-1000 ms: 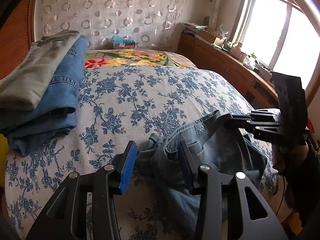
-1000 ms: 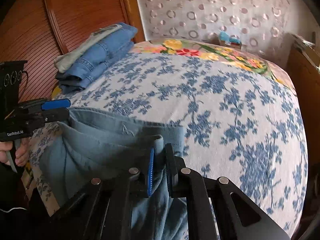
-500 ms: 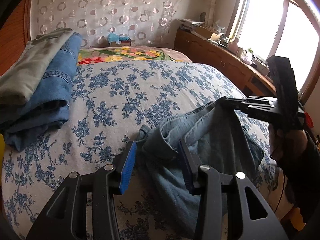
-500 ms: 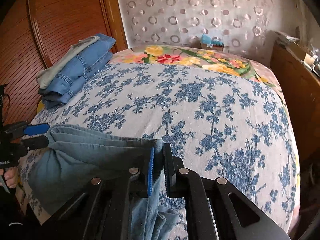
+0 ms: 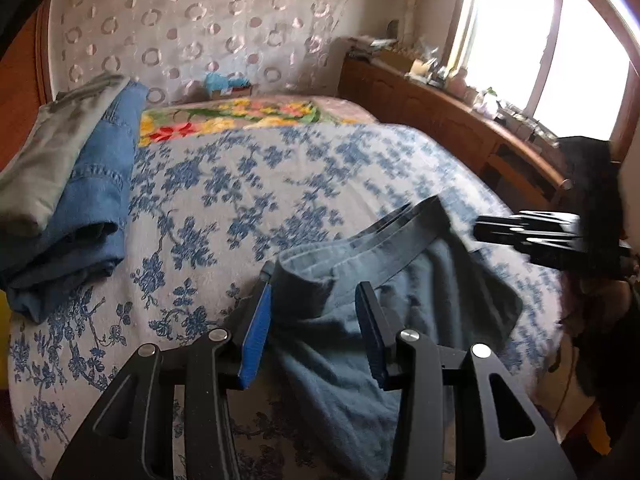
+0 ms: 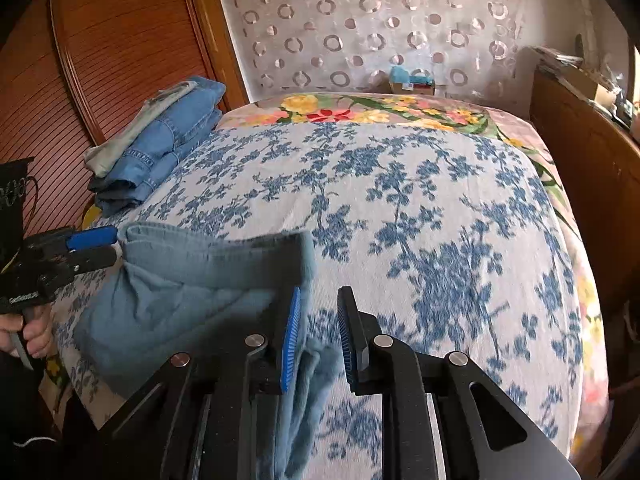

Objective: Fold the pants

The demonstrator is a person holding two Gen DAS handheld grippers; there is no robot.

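Light blue-grey pants (image 5: 360, 300) lie bunched at the near edge of the bed, waistband toward the headboard; they also show in the right wrist view (image 6: 192, 280). My left gripper (image 5: 316, 320) is open, its jaws standing either side of the waistband's left end. In the right wrist view it (image 6: 104, 246) sits at the waistband's left end. My right gripper (image 6: 318, 336) is open, the waistband's right corner just left of its left pad. In the left wrist view it (image 5: 480, 230) hovers beside the waistband's right end.
The bed (image 6: 420, 208) has a blue floral cover. A stack of folded jeans and pants (image 5: 68, 184) lies at its left side, also in the right wrist view (image 6: 160, 136). A wooden cabinet (image 5: 460, 128) runs along the right. A box (image 6: 412, 80) stands at the headboard.
My right gripper has opened and let go of the waistband's right corner. The pants have been carried further onto the bed. My left gripper stays open around the waistband.
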